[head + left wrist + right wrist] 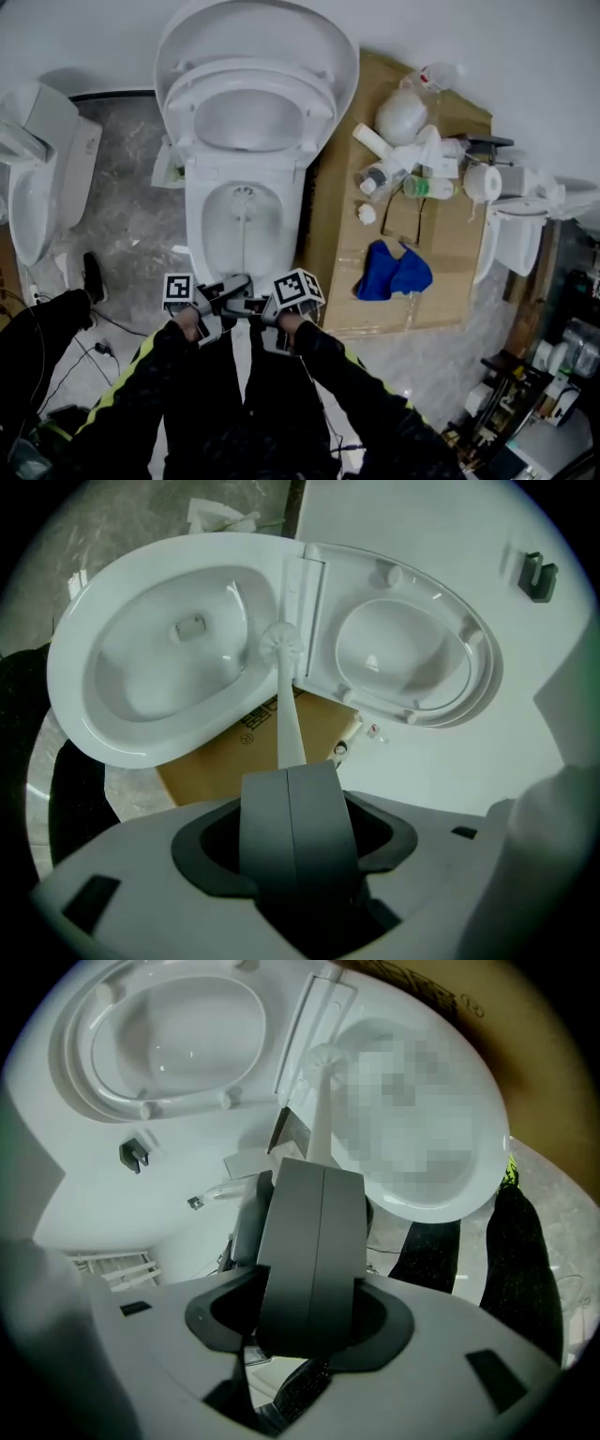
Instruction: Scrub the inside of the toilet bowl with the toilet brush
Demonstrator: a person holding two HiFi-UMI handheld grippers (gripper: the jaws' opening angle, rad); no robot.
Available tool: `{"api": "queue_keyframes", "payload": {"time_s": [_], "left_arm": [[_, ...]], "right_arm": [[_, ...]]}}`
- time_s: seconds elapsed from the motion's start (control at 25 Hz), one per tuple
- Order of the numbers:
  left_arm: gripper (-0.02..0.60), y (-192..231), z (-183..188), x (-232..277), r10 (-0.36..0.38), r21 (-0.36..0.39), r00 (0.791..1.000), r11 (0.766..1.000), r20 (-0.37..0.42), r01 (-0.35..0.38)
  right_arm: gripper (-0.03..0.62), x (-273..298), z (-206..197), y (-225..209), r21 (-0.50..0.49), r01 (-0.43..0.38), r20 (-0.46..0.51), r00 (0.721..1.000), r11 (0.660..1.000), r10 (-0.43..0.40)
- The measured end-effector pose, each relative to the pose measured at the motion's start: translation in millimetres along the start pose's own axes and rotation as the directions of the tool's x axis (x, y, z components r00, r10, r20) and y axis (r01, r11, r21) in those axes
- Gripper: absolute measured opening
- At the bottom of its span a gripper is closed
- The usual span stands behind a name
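I hold the toilet brush (281,658) with both tools at once. My left gripper (291,772) has its jaws pressed flat together on the thin white handle, and my right gripper (314,1168) is pinched on it just beside, so the 2 sit nearly touching at the front rim of the toilet bowl (199,230). I judge that the doubled grip is there because the handle is slim, smooth plastic that would twist or slip in 1 pair of jaws once the bristles drag on the bowl. The handle runs straight forward from my jaws and tapers to a small round bristle head, which sits deep in the bowl towards its back wall. The bowl is glossy white ceramic, oval and steep-sided, hard and slick. The seat (187,94) and lid (314,56) are tipped up against the wall, which leaves the opening clear for scrubbing. To my right a flat sheet of brown cardboard (337,234) covers the grey floor, carrying white bottles (401,114) and a crumpled blue cloth (394,272), well apart from the bowl.
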State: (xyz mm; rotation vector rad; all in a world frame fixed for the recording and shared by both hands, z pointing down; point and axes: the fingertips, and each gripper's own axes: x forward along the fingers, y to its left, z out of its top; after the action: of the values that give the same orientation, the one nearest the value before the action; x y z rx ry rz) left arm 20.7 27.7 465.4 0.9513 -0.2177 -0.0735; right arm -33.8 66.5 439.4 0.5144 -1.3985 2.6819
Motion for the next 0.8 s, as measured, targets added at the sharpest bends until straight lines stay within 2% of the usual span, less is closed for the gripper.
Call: {"api": "queue_keyframes", "payload": {"time_s": [0.24,0.56,0.8], "left_arm": [[0.255,-42.4,-38.8,-7.4,0.021,0.056,0.999,0.998,-0.040,-0.018],[0.256,-93.4,-86.6,-9.4,0.003,0.119,1.000,0.993,-0.026,0.000],[0.255,-129.2,-109.2,-3.3,-0.008,0.182,1.000,0.983,-0.023,0.012]], "right_arm": [[0.198,-17.6,-33.7,36.8,-0.030,-0.048,0.039,0.998,0.998,0.049],[0.199,-50.0,-74.9,78.7,-0.089,-0.060,0.050,0.997,0.994,0.065],[0.198,-74.0,-88.4,104.4,-0.158,-0.080,0.049,0.995,0.984,0.089]]}}
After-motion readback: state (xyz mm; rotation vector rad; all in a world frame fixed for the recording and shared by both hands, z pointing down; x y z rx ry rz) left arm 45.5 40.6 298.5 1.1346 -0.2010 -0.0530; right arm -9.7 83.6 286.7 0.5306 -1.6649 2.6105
